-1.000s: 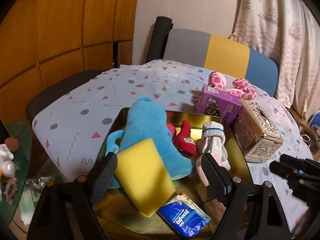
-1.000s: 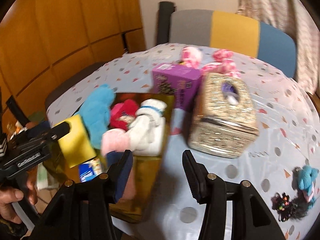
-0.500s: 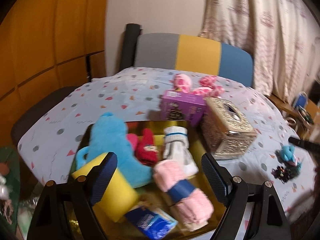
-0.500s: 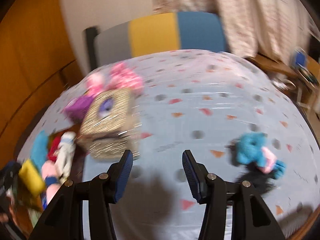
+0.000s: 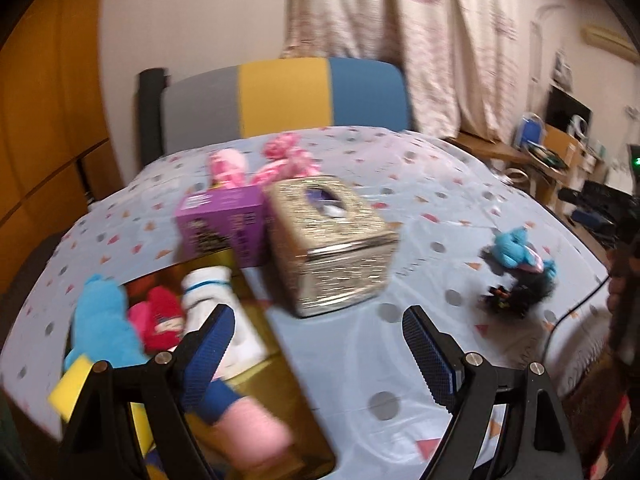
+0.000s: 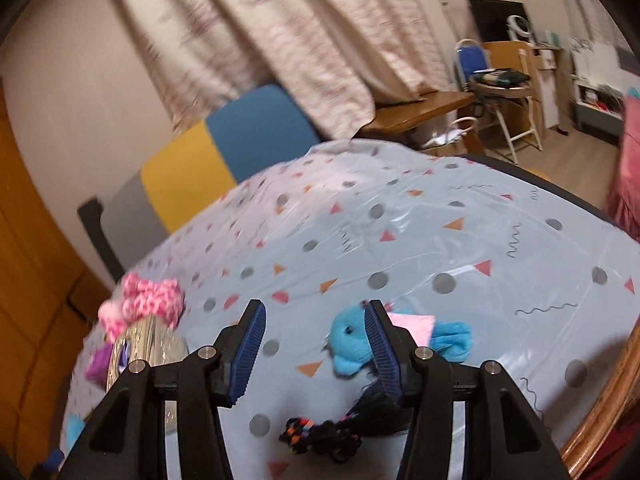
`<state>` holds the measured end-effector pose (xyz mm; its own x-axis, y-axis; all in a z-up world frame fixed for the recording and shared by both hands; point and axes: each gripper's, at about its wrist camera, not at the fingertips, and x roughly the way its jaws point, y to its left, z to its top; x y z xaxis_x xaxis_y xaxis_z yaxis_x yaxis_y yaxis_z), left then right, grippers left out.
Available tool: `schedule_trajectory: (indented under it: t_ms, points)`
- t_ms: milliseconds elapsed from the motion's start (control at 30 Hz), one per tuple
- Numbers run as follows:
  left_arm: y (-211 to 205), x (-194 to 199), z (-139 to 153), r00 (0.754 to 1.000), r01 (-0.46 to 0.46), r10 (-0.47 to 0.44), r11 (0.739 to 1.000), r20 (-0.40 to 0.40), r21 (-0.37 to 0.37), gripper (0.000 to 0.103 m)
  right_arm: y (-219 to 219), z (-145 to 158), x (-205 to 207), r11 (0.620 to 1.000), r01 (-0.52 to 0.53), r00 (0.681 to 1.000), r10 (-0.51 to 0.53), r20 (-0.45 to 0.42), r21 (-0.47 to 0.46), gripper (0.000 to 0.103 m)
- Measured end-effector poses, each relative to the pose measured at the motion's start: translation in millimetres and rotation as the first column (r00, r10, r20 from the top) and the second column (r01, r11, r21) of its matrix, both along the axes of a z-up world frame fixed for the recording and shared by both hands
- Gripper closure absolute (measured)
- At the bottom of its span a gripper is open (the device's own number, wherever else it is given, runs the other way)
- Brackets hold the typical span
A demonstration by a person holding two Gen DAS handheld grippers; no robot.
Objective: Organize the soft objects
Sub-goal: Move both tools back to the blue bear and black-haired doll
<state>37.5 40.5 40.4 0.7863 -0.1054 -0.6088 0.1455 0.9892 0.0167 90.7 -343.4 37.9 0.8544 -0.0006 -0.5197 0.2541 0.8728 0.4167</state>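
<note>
**Both grippers empty above the table, loose toys at the right edge**

Left gripper: jaws are set wide, nothing is held between them. Below and between the fingers only bare tablecloth is seen. The left finger overlaps the gold tray in this view; whether it touches anything there cannot be told.

Tray contents, as far as blur allows: blue plush, red toy, white sock, pink roll with a dark blue band, yellow sponge at the near left corner. All are packed close together in the tray.

Behind the tray a purple box is stood, with a gold tissue box just beside it on the right, the two touching or nearly so. Pink spotted plush is seen behind both.

Right gripper: jaws are held at a middling gap, with nothing gripped. A small blue toy with a pink patch is lying on the cloth behind the right finger, partly hidden by it; the pads are not closed on it. A black tangle with coloured flecks is lying just nearer, between the fingers' bases in this view. In the left view the same toy and tangle are seen together near the table's right edge, well apart from the tray.

A striped chair back and curtain are seen beyond the table
</note>
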Motion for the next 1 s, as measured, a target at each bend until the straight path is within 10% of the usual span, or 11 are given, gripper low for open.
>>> schedule_trajectory:
  t_ms: [467, 833, 1000]
  points:
    - [-128.3, 53.1, -42.2, 0.93, 0.352, -0.347, 0.936, -0.125, 0.023, 0.023, -42.4, -24.8, -18.8, 0.967, 0.07, 0.993, -0.091, 0.076, 0.246, 0.038]
    - [-250.1, 80.4, -69.0, 0.743, 0.662, -0.651, 0.749, -0.155, 0.025, 0.023, -60.6, -31.7, -35.8, 0.928, 0.12, 0.978, -0.173, 0.121, 0.353, 0.037]
    - [-291.8, 95.6, -100.1, 0.701, 0.697, -0.677, 0.717, -0.224, 0.014, 0.028, -71.1, -39.1, -37.8, 0.897, 0.152, 0.972, -0.212, 0.102, 0.416, 0.033]
